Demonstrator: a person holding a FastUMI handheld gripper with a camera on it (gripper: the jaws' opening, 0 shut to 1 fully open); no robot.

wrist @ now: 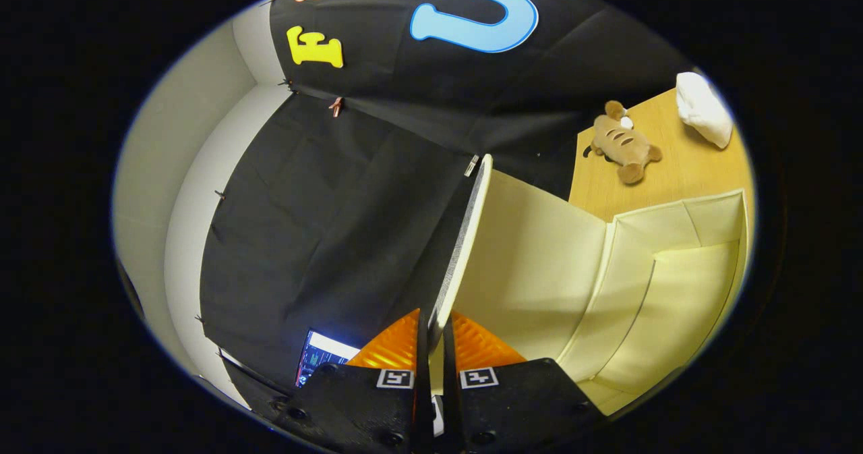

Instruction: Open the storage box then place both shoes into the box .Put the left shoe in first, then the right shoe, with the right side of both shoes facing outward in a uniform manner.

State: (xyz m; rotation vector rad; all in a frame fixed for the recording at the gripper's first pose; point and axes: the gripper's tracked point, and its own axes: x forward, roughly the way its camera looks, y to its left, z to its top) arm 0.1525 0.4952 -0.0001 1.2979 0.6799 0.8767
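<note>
Now the gripper (435,346) is pinching its nearly closed fingers on the thin flap (465,238) of the pale cream, soft-walled storage box (674,285), which is standing open on the wooden table (674,164).

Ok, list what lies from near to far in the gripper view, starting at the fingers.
gripper, its fingers pinching the lid's edge → box lid, raised open → wooden table → plush toy → white bundle at the table's far end
</note>
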